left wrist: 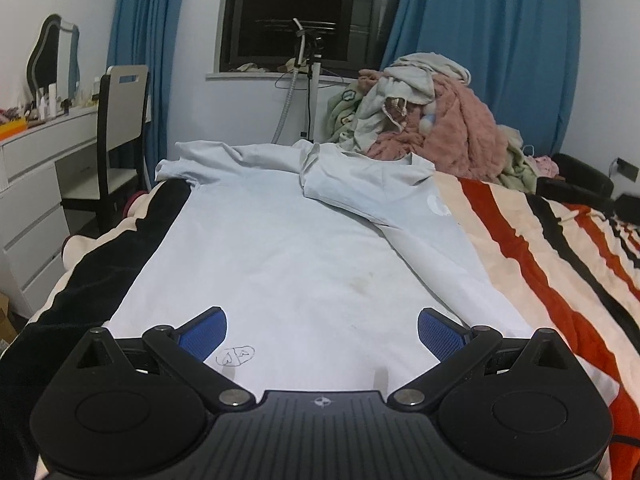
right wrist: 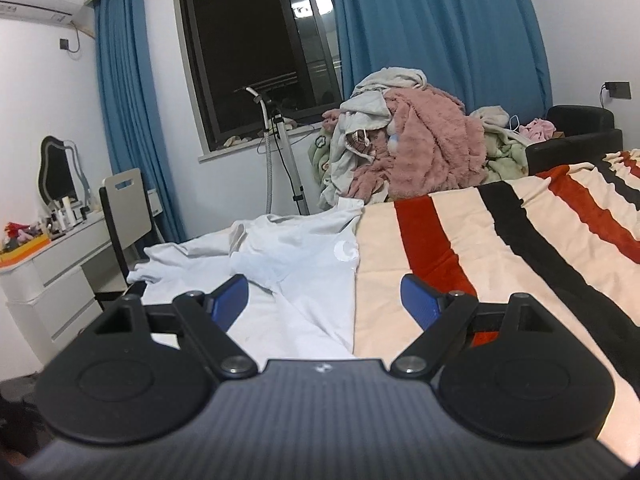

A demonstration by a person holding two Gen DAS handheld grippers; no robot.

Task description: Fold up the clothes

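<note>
A pale grey-white T-shirt (left wrist: 280, 248) lies flat on the striped bed, its hem nearest me and its collar far away. Its right side is folded inward over the body, with the sleeve (left wrist: 360, 184) lying on top; the left sleeve (left wrist: 192, 164) spreads out at the far left. My left gripper (left wrist: 322, 332) hovers open over the hem, nothing between its blue pads. In the right wrist view the same shirt (right wrist: 304, 264) lies left of centre. My right gripper (right wrist: 324, 300) is open above the shirt's folded right edge and the blanket.
A blanket (left wrist: 540, 264) striped in cream, red and black covers the bed. A heap of clothes (left wrist: 424, 112) with a pink fleece sits past the far end. A white dresser (left wrist: 36, 184) and chair (left wrist: 120, 136) stand left. A garment steamer stand (left wrist: 308, 80) is by the window.
</note>
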